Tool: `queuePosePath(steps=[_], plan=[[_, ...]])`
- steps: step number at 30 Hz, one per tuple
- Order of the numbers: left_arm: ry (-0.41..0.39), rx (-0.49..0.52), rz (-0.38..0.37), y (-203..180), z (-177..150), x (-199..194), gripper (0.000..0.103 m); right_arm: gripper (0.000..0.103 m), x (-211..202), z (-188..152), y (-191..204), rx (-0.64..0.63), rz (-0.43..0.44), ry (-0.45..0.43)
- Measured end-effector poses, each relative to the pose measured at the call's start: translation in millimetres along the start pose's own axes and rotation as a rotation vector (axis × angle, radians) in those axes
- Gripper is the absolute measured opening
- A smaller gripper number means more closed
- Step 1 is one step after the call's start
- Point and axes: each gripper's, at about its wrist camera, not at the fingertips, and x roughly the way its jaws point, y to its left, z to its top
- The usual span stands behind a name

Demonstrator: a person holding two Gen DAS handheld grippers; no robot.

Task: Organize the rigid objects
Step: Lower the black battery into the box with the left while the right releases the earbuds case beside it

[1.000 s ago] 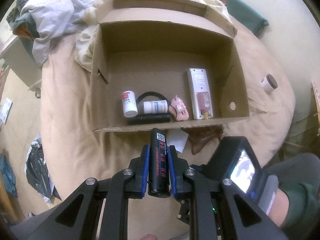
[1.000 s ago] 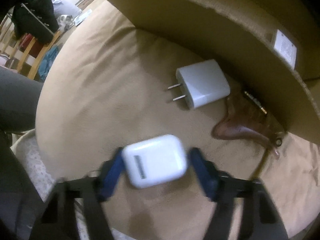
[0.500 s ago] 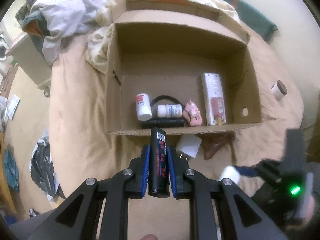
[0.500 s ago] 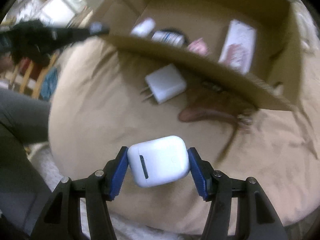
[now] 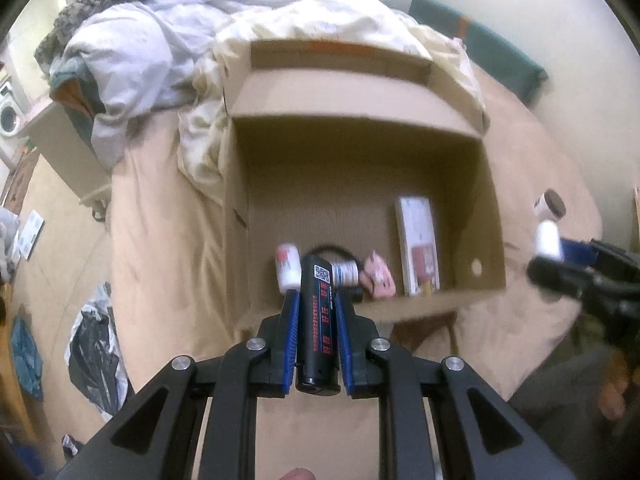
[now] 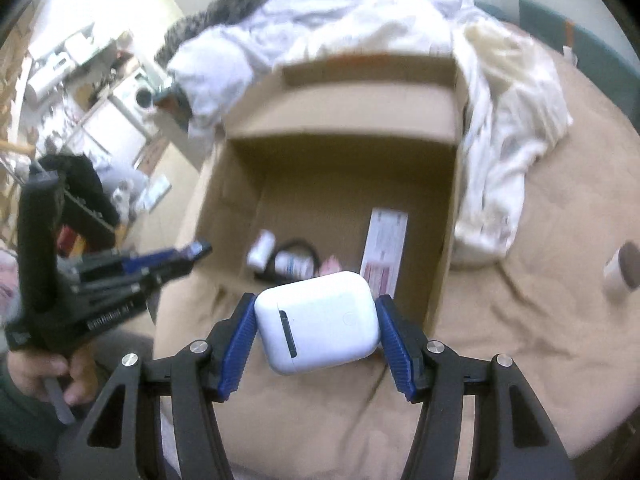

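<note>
The black cylinder (image 5: 319,322) with red writing sits clamped between the blue pads of my left hand-held gripper (image 5: 318,304), above the near edge of the open cardboard box (image 5: 486,200) on the bed (image 5: 160,216). My right hand-held gripper (image 6: 316,330) grips a white earbud case (image 6: 318,322) over the box's near wall. Inside the box lie a white bottle (image 6: 261,255), a pink toy (image 5: 378,278) and a flat white pack (image 5: 418,248)

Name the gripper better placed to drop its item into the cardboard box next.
Left, probably: the left gripper holds the black cylinder already over the cardboard box front edge.
</note>
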Motion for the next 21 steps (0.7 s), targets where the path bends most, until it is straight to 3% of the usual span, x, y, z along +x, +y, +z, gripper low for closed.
queuePosePath(steps=[8, 14, 21], plan=[[-0.039, 0.033, 0.059, -5, 42, 16, 0.016, 0.063, 23, 47, -13, 0.009, -0.023, -0.058], [-0.014, -0.007, 0.033, 1, 43, 52, 0.016, 0.063, 69, 42, -31, 0.071, -0.003, 0.010], [0.055, 0.013, 0.035, -8, 33, 77, 0.016, 0.063, 99, 33, -26, 0.029, -0.013, 0.094]])
